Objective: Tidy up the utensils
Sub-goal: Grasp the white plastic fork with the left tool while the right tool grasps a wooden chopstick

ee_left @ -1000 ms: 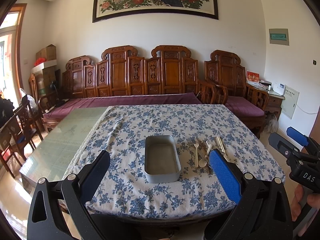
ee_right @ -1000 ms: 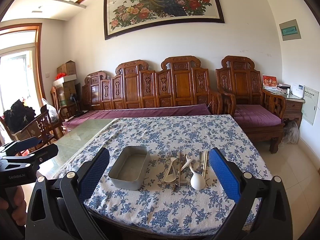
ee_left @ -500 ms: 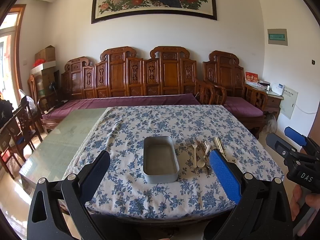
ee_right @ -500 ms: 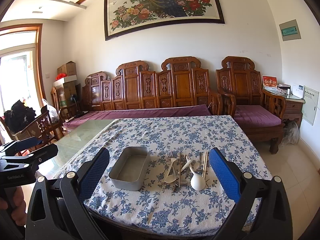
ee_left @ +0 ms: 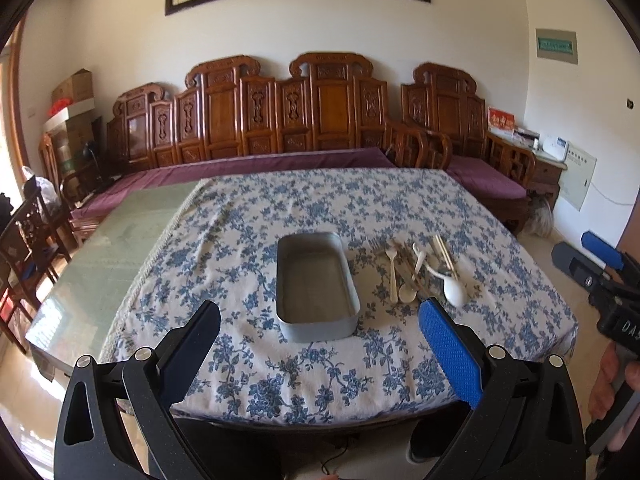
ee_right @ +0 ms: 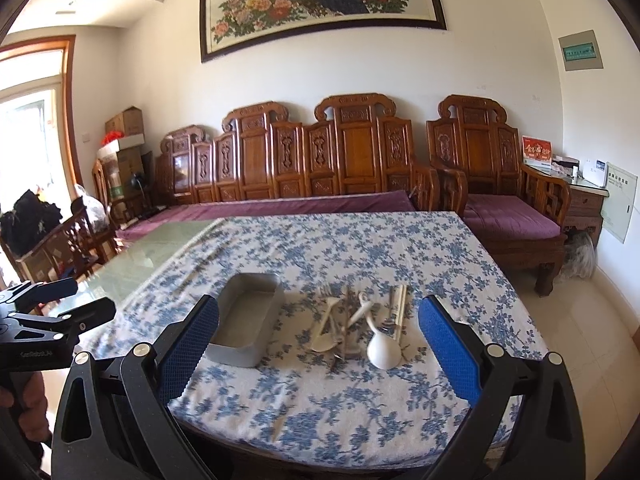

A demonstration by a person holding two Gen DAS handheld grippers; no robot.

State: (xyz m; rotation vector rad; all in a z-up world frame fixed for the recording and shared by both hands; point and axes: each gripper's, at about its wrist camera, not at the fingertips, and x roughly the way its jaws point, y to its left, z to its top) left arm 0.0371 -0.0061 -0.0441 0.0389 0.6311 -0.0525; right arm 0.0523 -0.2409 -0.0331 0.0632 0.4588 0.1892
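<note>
An empty grey metal tin (ee_left: pixel 316 286) (ee_right: pixel 246 316) lies on the blue-flowered tablecloth (ee_left: pixel 280 216) (ee_right: pixel 348 240). Right of it is a heap of utensils (ee_left: pixel 420 272) (ee_right: pixel 360 324): white spoons, a fork, dark pieces and pale chopsticks (ee_right: pixel 400 308). A big white spoon (ee_right: pixel 384 350) lies nearest me. My left gripper (ee_left: pixel 320 340) is open, held above the table's front edge before the tin. My right gripper (ee_right: pixel 320 334) is open too, framing the tin and the heap from the near side. Neither holds anything.
Bare green glass tabletop (ee_left: pixel 104 248) extends left of the cloth. A carved wooden bench with purple cushions (ee_left: pixel 280 120) lines the far wall. Wooden chairs (ee_right: pixel 60 248) stand at the left, a side cabinet (ee_right: pixel 584 204) at the right. A hand (ee_left: pixel 616 384) holds the other gripper.
Both grippers have moved forward and closer to the table, so the tin and utensils look larger. Both stay open. Nothing on the table has moved.
</note>
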